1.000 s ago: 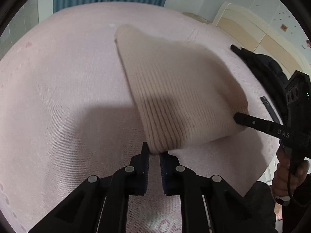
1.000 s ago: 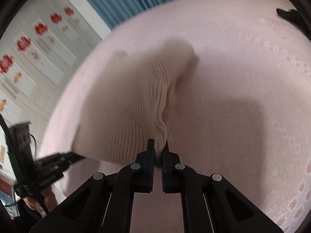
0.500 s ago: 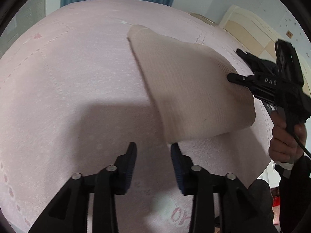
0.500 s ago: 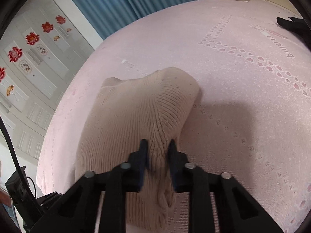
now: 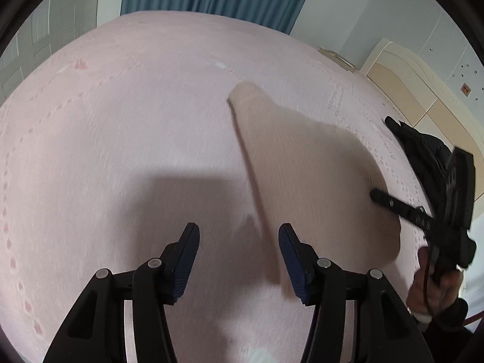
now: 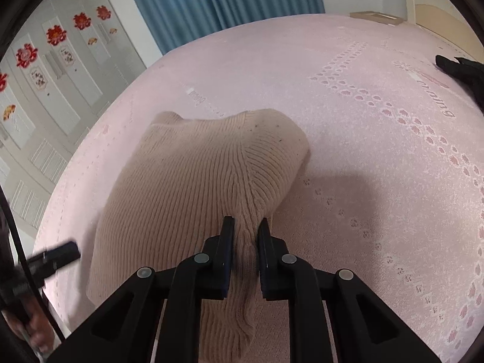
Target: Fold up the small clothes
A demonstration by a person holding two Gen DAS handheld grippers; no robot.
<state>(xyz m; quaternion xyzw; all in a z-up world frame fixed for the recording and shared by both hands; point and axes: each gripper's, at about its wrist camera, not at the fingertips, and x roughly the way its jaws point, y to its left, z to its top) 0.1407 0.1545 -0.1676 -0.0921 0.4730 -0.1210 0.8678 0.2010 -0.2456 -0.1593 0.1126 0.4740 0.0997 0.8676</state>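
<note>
**Right wrist view: soft knit piece lies on the bed, one corner pinched**

Right wrist view shows the beige knit garment (image 6: 193,181) lying on the pink bedspread (image 6: 378,166), at centre-left of the frame. It looks light, soft and floppy, so I judge that edges and corners are best for holding. Its long axis runs from lower left to upper right. The right gripper (image 6: 245,242) clenches a bunched fold of it. The left gripper (image 5: 239,251) has just been opening; its jaws are released, with the knit's near edge below them.
</note>
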